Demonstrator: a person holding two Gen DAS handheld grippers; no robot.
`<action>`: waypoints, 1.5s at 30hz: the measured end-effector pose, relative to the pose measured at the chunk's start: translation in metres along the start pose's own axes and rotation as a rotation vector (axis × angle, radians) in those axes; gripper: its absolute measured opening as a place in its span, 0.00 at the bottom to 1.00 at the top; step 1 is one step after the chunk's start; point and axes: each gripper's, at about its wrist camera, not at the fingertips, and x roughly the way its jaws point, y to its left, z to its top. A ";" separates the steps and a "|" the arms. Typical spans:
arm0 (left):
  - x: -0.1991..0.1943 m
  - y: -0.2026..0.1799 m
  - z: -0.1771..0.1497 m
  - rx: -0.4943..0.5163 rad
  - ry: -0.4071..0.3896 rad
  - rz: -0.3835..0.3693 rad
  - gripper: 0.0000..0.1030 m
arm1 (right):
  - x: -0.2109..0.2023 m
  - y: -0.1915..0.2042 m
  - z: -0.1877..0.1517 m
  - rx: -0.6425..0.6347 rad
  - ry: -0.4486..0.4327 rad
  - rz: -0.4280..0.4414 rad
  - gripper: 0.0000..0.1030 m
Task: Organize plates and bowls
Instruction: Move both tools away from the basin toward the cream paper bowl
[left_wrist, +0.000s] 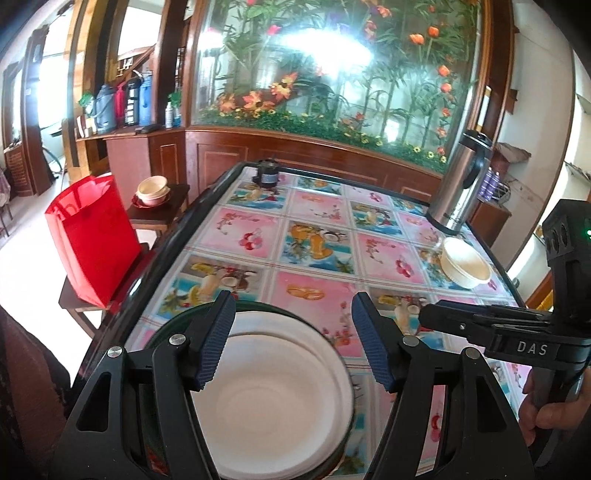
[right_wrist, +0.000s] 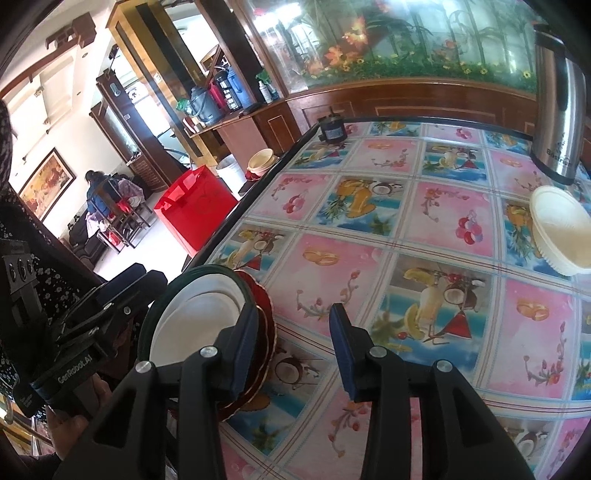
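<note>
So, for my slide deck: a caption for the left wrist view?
Open left tongs above a white plate stacked on a green one, cream bowl beyond.

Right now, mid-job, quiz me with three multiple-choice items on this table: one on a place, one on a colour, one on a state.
1. Where is the cream bowl?
A. beside the steel flask
B. on the plate stack
C. in the red bag

2. What colour is the top plate of the stack?
A. red
B. white
C. blue

3. What is the left claw doing?
A. clamping the bowl
B. gripping the flask
C. open, holding nothing

Answers: 1 A, it sits just before the flask. 2 B, white over dark rims. 3 C, pads apart, nothing pressed.
</note>
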 end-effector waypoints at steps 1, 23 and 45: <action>0.000 -0.003 0.000 0.006 0.002 -0.001 0.64 | -0.001 -0.003 0.000 0.005 -0.002 -0.001 0.39; -0.003 -0.052 -0.003 0.078 0.018 -0.058 0.64 | -0.031 -0.034 -0.012 0.071 -0.044 -0.002 0.40; 0.007 -0.078 -0.002 0.104 0.035 -0.100 0.64 | -0.045 -0.049 -0.014 0.101 -0.061 -0.020 0.43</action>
